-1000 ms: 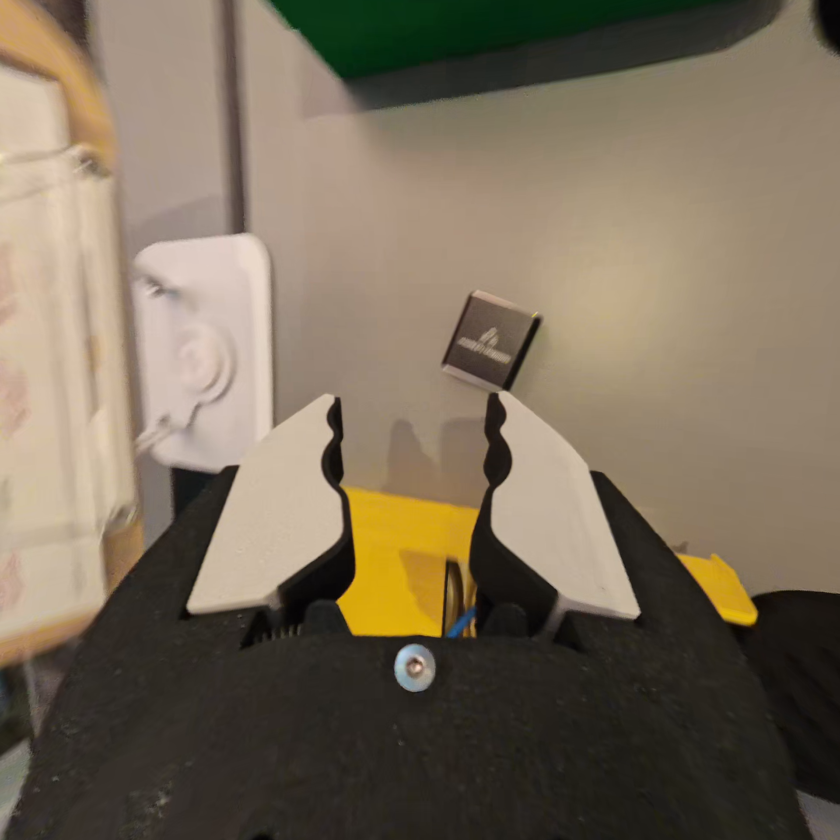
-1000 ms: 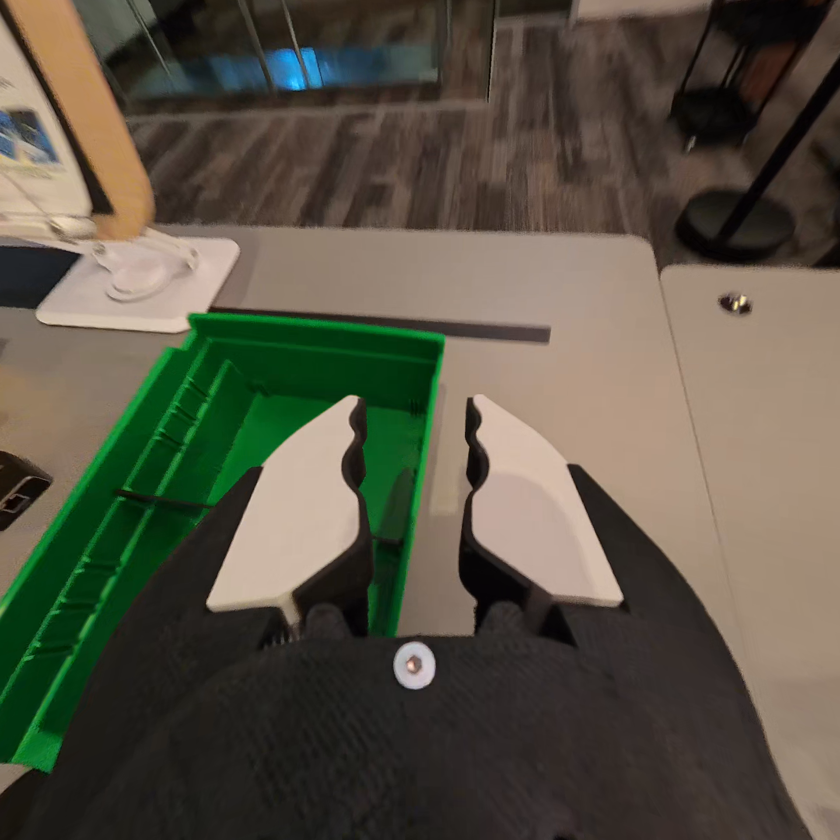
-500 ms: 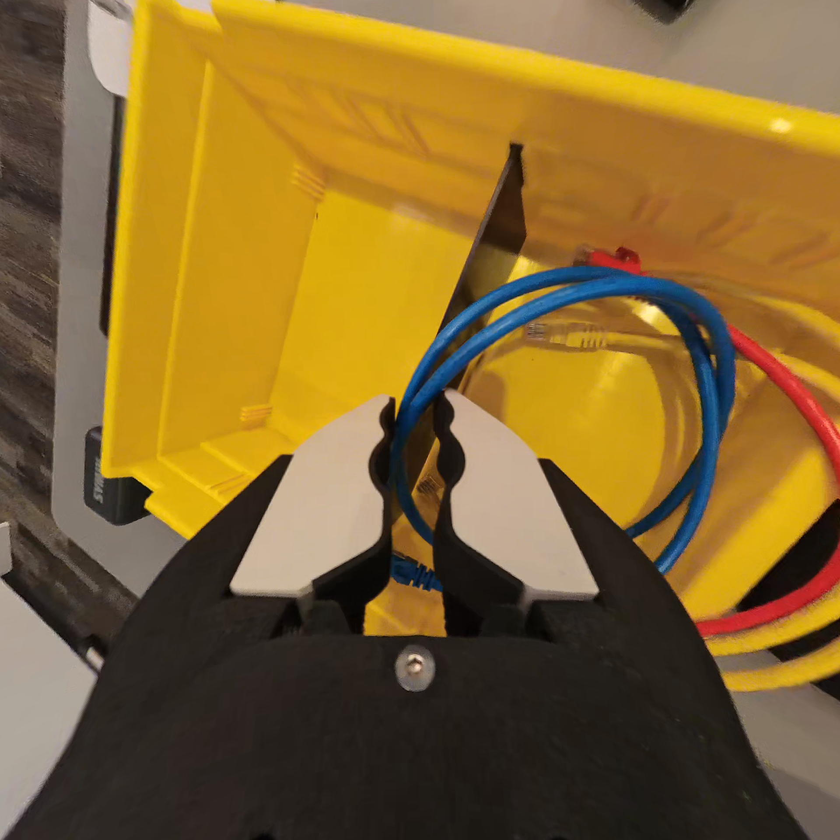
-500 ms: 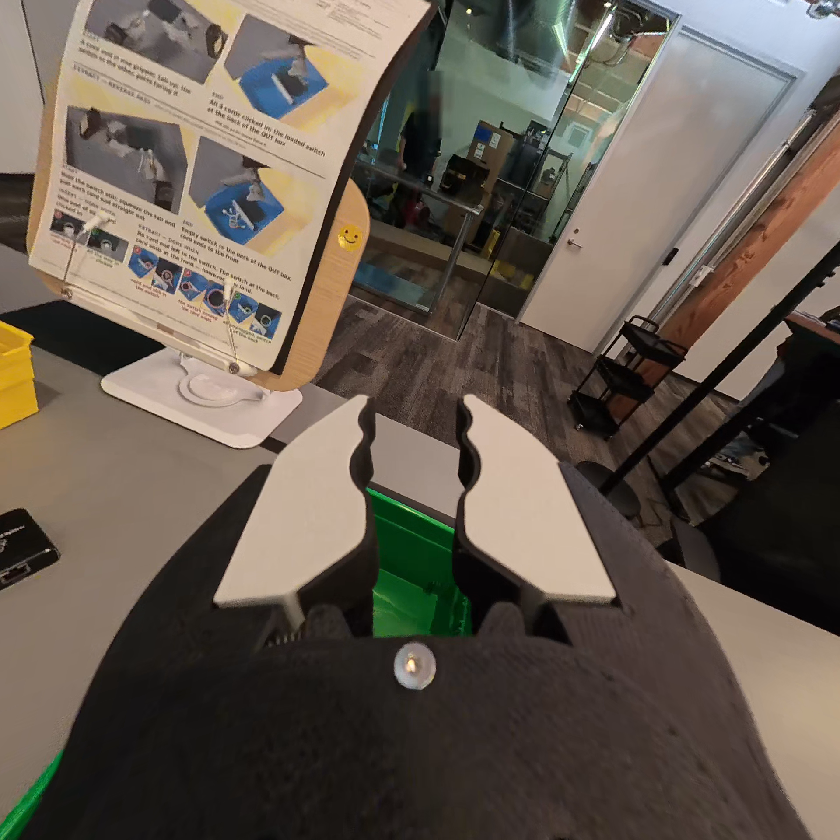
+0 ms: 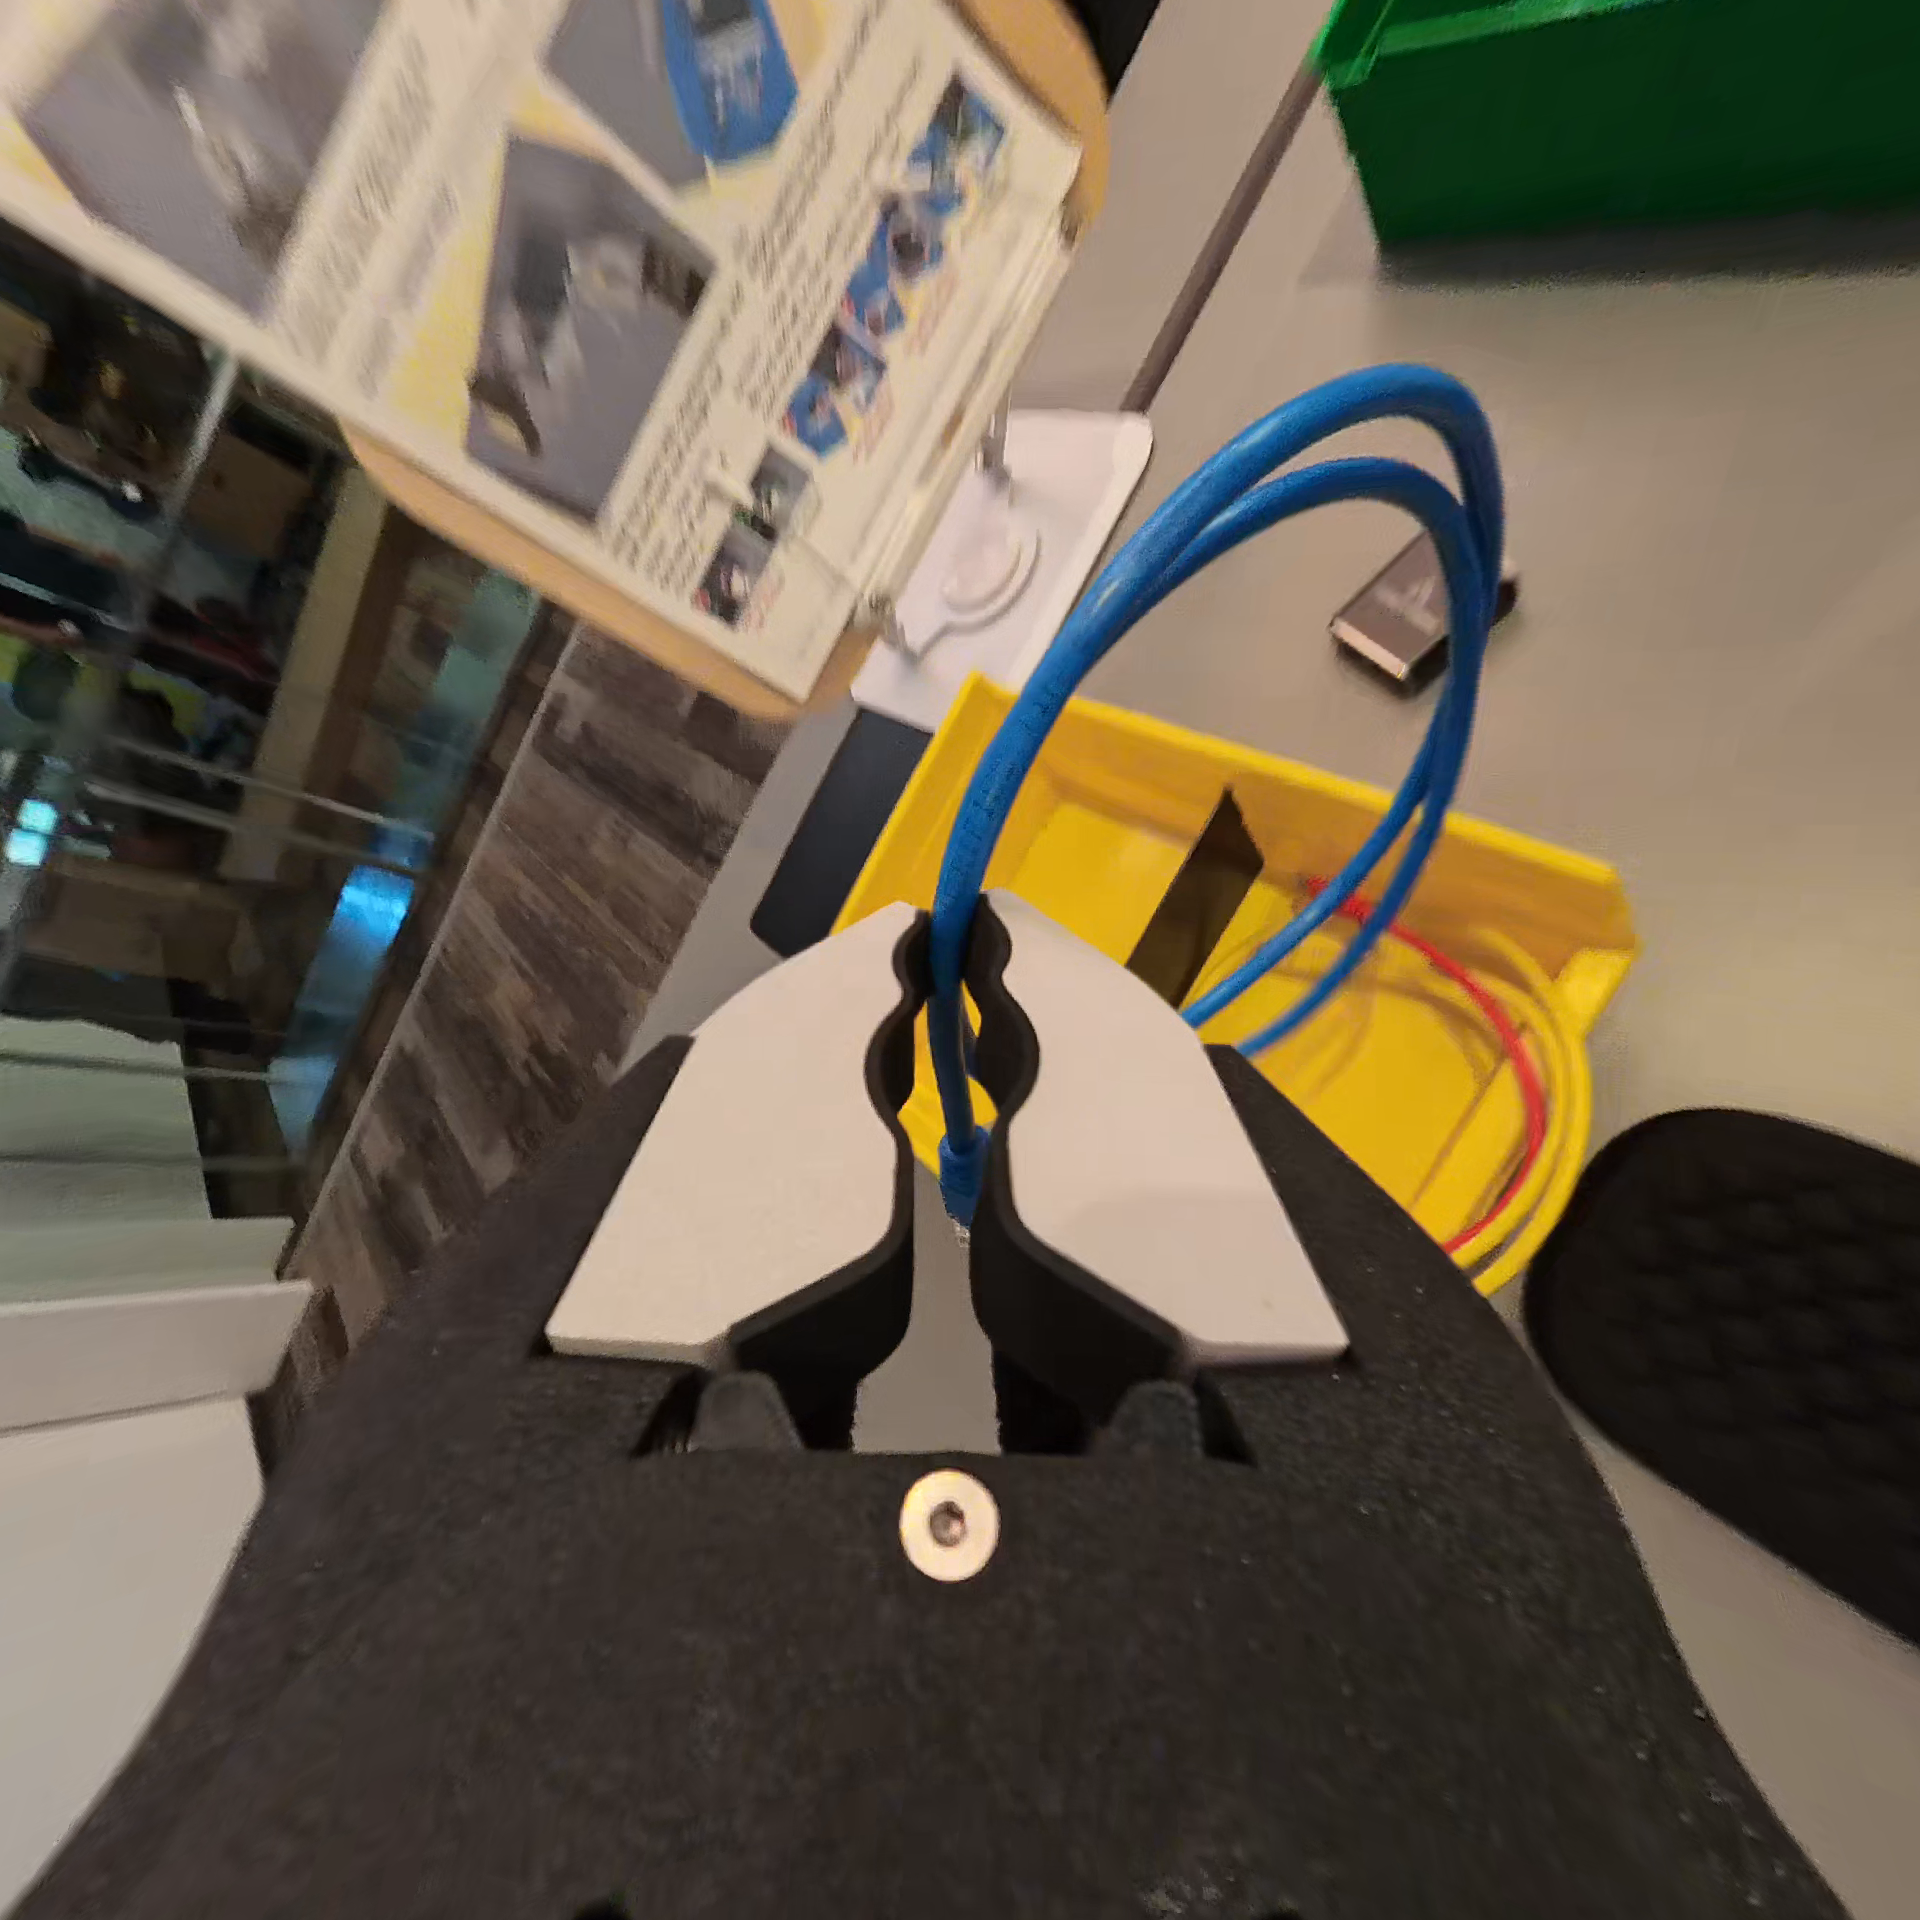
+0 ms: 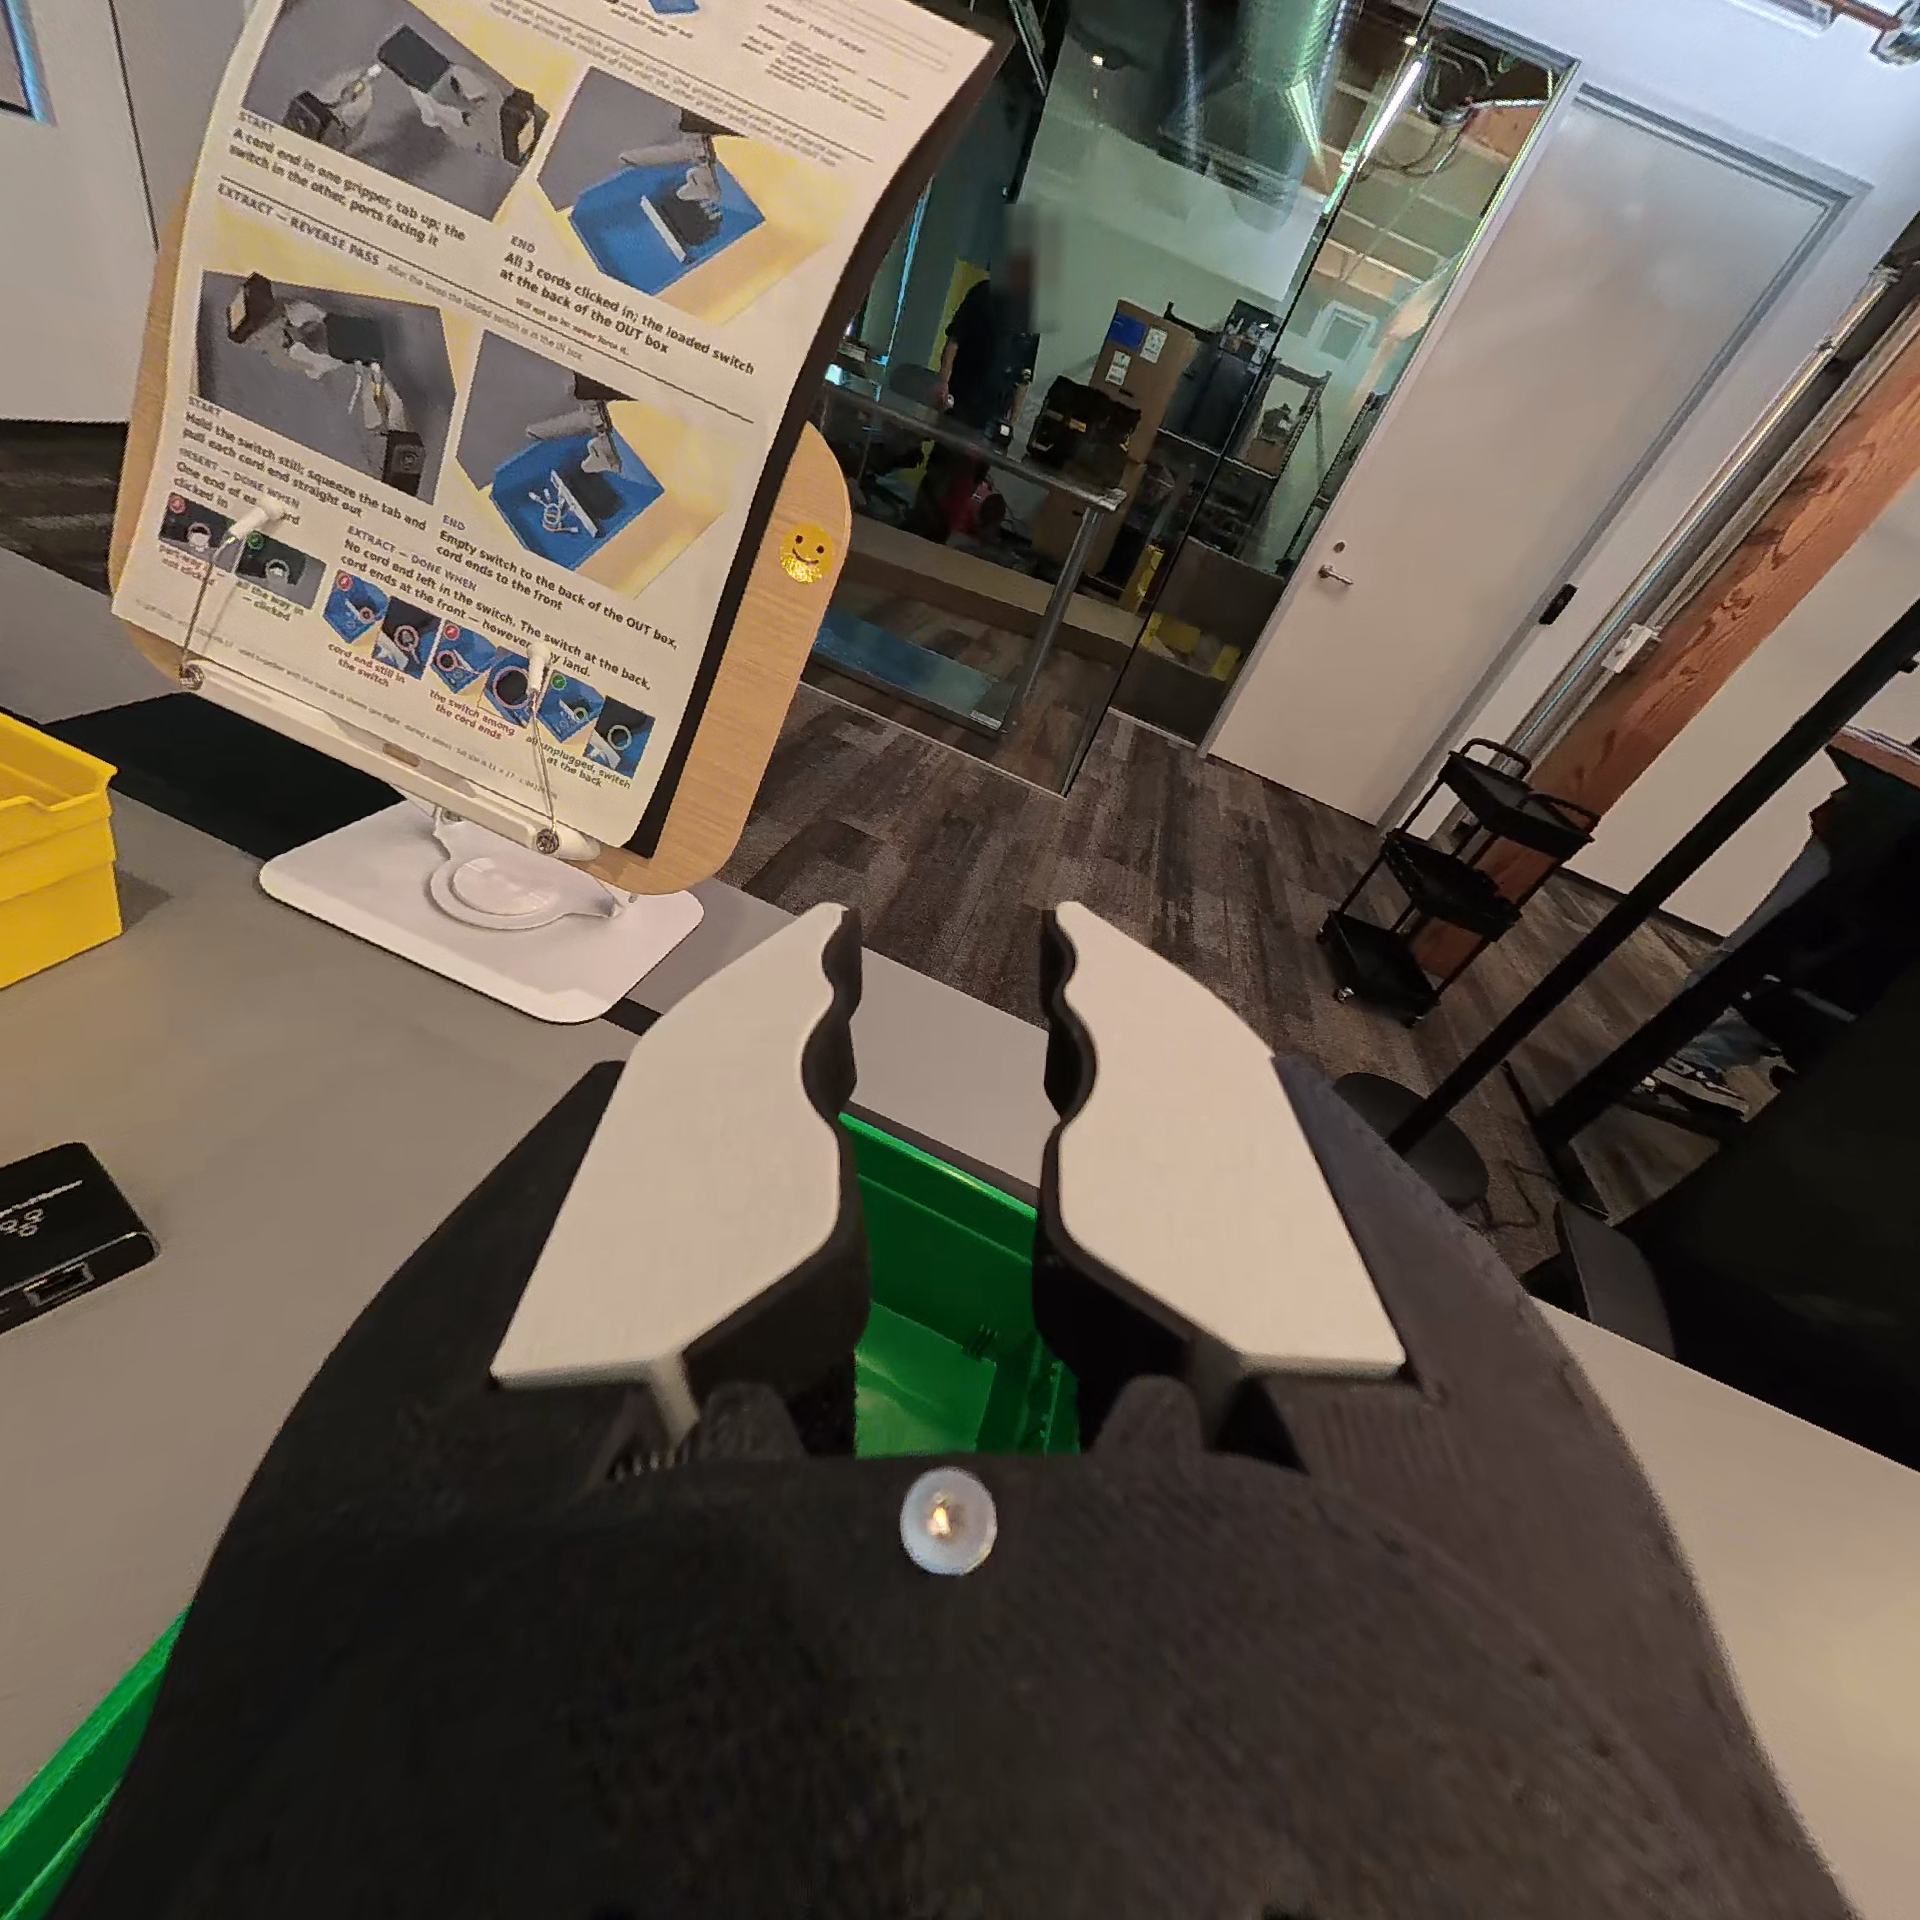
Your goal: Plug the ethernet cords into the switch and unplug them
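My left gripper [image 5: 951, 925] is shut on a blue ethernet cord [image 5: 1049, 665] near its plug end, which points back between the fingers. The cord loops up and down into the yellow bin [image 5: 1548, 883], where red [image 5: 1517, 1060] and yellow [image 5: 1558, 1122] cords lie. The black switch [image 5: 1397, 613] lies on the grey table beyond the bin; it also shows at the left edge of the right wrist view [image 6: 62, 1236]. My right gripper [image 6: 948, 935] is open and empty above the green bin [image 6: 940, 1299].
An instruction sheet on a wooden stand [image 6: 499, 416] with a white base [image 6: 488, 914] stands at the table's far edge. The green bin also shows in the left wrist view [image 5: 1642, 114]. The yellow bin's corner [image 6: 52, 842] is at left. A black padded shape [image 5: 1745, 1340] lies right of the yellow bin. The gap from one gripper's tips to the other's is roughly 50 centimetres. Between my left fingertips and the black switch [image 5: 1397, 613] there is roughly 35 centimetres.
My left gripper has closed on the blue cord and lifted it up out of the yellow bin, tilting the view. My right gripper has opened slightly and barely moved.
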`<state>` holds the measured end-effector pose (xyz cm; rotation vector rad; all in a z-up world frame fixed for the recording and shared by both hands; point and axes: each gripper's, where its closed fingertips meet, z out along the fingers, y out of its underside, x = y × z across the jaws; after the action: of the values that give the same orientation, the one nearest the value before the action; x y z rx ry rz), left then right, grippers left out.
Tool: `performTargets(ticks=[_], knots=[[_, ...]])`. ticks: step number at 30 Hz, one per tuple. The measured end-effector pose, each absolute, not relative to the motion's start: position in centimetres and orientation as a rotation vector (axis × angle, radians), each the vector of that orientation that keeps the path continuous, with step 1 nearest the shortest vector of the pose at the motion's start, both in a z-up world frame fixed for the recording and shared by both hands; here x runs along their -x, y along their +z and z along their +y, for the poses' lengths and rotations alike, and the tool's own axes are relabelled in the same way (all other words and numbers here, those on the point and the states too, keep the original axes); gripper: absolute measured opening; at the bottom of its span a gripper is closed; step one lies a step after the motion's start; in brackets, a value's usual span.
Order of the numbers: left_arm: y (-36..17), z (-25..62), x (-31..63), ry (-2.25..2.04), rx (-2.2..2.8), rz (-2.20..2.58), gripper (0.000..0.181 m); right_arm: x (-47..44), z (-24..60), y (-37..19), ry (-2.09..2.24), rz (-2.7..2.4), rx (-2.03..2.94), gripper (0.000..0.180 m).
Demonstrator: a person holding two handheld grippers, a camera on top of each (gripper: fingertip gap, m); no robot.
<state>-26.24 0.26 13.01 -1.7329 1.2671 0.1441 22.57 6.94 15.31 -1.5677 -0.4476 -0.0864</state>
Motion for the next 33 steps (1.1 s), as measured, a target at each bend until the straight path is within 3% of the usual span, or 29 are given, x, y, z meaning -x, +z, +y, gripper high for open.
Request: performTargets(ticks=[3, 6, 15, 21, 25, 33], knots=[[15.1, -1.5, 21.0, 0.103, 1.685, 1.348, 0.006, -22.9, 6.8, 15.1, -0.08, -0.444, 1.582, 0.034], [14.1, -2.4, 15.0, 0.047, 1.678, 1.471, 0.005, -22.9, 6.8, 14.5, -0.08, -0.463, 1.603, 0.034], [1.1, -0.1, 3.3, -0.122, 1.861, 1.8, 0.005, -23.0, 7.0, 13.6, -0.06, -0.49, 1.631, 0.034], [-6.7, 5.8, 3.3, -0.008, 2.124, 1.834, 0.005, -22.7, 7.5, 12.9, -0.062, -0.521, 1.652, 0.034], [-8.7, 7.7, 1.8, -0.14, 2.242, 1.797, 0.005, -22.4, 7.9, 12.7, -0.057, -0.527, 1.659, 0.034], [-11.7, 9.0, 7.5, 0.012, 2.596, 1.708, 0.005, -22.5, 8.4, 11.4, -0.074, -0.559, 1.706, 0.034]])
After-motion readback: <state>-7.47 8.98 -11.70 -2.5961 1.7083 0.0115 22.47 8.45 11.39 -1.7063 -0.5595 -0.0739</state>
